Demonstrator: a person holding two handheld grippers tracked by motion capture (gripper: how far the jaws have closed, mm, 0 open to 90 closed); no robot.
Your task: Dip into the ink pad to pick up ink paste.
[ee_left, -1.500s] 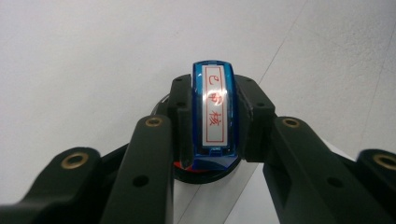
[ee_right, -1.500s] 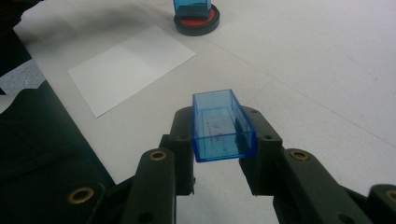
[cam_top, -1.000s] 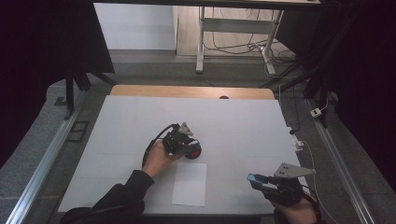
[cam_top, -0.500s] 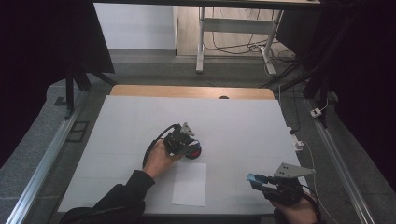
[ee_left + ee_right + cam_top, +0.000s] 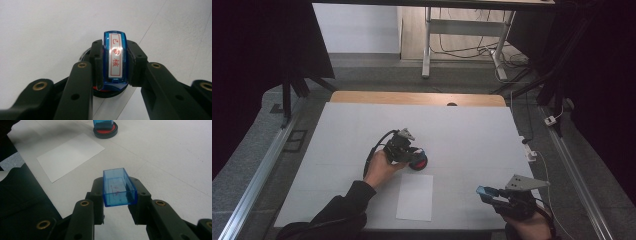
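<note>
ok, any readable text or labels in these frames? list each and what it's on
"已审核", red characters in a red frame, on the white label atop the blue stamp held in the left tongs over the red ink pad.
Faint red marks inside the blue stamp cap in the right tongs: too blurred to read.
White paper sheet: no text.

I had open desk (image 5: 462, 130) across the far half and down the left side. Mid-desk, my left gripper (image 5: 404, 150) stood over the red ink pad (image 5: 418, 162), blocking that spot. The white sheet (image 5: 415, 196) lay flat just nearer, no hindrance. My right gripper (image 5: 492, 194) occupied the near right corner.
</note>
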